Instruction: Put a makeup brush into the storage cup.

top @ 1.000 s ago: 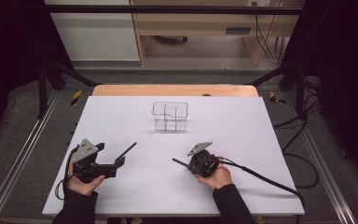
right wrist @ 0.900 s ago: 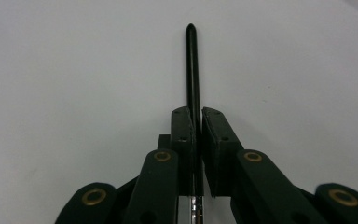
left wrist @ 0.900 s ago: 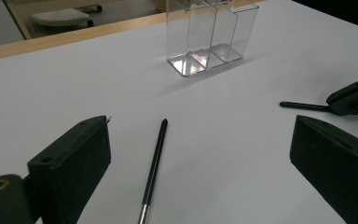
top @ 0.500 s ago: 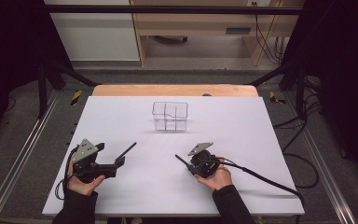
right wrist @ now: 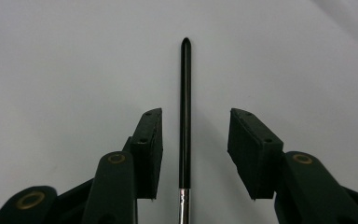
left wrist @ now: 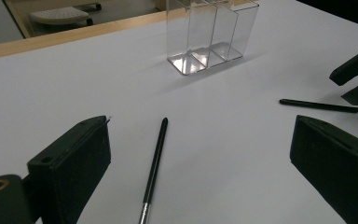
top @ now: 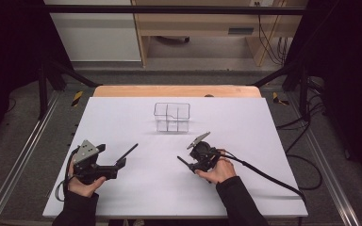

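- High view: my left gripper (top: 122,157) rests near the left of the white table (top: 122,117), hand low and wrist level, fingers spread and aimed toward the far right. My right gripper (top: 187,162) sits near centre, tilted down toward the near left, over a thin black brush (top: 184,162). The clear divided holder (top: 172,117) stands upright toward the far middle, well apart from both hands, presumably where the brushes are to go.
- Left gripper view: my fingers (left wrist: 74,163) stand wide, holding nothing. A second black brush (left wrist: 156,158) lies flat on the table between them, its dark end toward the holder (left wrist: 209,32). The other brush (left wrist: 321,106) lies at the right, just beside my right gripper (left wrist: 356,79).
- Right gripper view: my fingers (right wrist: 151,144) have just been opening and now flank the brush (right wrist: 185,107) without pressing it; it lies free along the midline, lined up for a pinch across its handle.
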A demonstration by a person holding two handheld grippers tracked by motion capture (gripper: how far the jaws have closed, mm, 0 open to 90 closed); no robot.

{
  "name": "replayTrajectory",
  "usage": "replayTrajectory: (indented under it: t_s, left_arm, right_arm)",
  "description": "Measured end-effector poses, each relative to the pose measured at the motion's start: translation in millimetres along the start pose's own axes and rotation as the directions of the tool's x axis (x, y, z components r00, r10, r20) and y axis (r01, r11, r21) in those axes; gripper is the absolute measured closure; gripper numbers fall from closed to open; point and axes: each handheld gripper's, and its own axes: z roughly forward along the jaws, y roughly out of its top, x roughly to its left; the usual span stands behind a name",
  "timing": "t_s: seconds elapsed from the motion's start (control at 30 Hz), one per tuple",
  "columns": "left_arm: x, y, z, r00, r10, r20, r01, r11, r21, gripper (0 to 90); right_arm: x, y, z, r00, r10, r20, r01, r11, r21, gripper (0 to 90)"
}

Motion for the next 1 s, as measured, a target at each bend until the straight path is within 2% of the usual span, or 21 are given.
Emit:
replayTrajectory:
  t_s: [0.07, 0.1, 0.13, 0.2, 0.3, 0.43, 0.47, 0.8, 1.0]
  left_arm:
    - [0.1, -0.1, 0.4, 1.0, 0.001, 0.0, -0.001, 1.0, 0.002, 4.2]
    - [0.1, -0.1, 0.4, 1.0, 0.001, 0.0, -0.001, 1.0, 0.002, 4.2]
    - [-0.1, -0.1, 0.7, 1.0, 0.001, 0.001, -0.001, 1.0, 0.003, 4.2]
    - [-0.3, -0.2, 1.0, 1.0, 0.003, 0.002, -0.003, 1.0, 0.005, 4.1]
    - [-0.4, -0.2, 1.2, 1.0, 0.005, 0.002, -0.005, 1.0, 0.008, 4.1]
    - [-0.6, -0.4, 1.6, 1.0, 0.005, 0.003, -0.005, 0.9999, 0.01, 4.1]
    - [-0.5, -0.5, 1.7, 1.0, 0.005, 0.004, -0.005, 0.9999, 0.011, 4.2]
    - [-1.2, -0.5, 2.7, 0.9999, 0.01, 0.008, -0.01, 0.9998, 0.019, 4.2]
    - [-2.2, -0.4, 3.0, 0.9999, 0.014, 0.009, -0.014, 0.9996, 0.023, 4.2]
  right_arm:
    - [-0.2, 0.5, 3.5, 1.0, -0.006, 0.004, 0.005, 0.999, 0.037, 56.2]
    - [-0.2, 0.5, 3.5, 1.0, -0.006, 0.004, 0.005, 0.999, 0.037, 56.2]
    - [0.3, 0.7, 7.1, 0.9999, -0.01, 0.006, 0.01, 0.997, 0.071, 57.5]
    - [0.5, 0.8, 8.1, 0.9999, -0.014, 0.005, 0.013, 0.997, 0.08, 57.9]
    - [1.9, 0.9, 13.0, 0.9997, -0.024, 0.004, 0.023, 0.992, 0.127, 62.5]
    - [2.0, 0.3, 15.7, 0.9994, -0.034, 0.003, 0.033, 0.988, 0.15, 66.3]
    - [2.9, -0.6, 17.1, 0.9994, -0.034, 0.0, 0.033, 0.985, 0.171, 68.5]
    - [3.3, 0.6, 16.9, 0.9995, -0.026, -0.02, 0.03, 0.978, 0.204, 82.8]
    - [2.7, 2.2, 17.2, 0.9995, -0.017, -0.028, 0.022, 0.976, 0.218, 84.2]
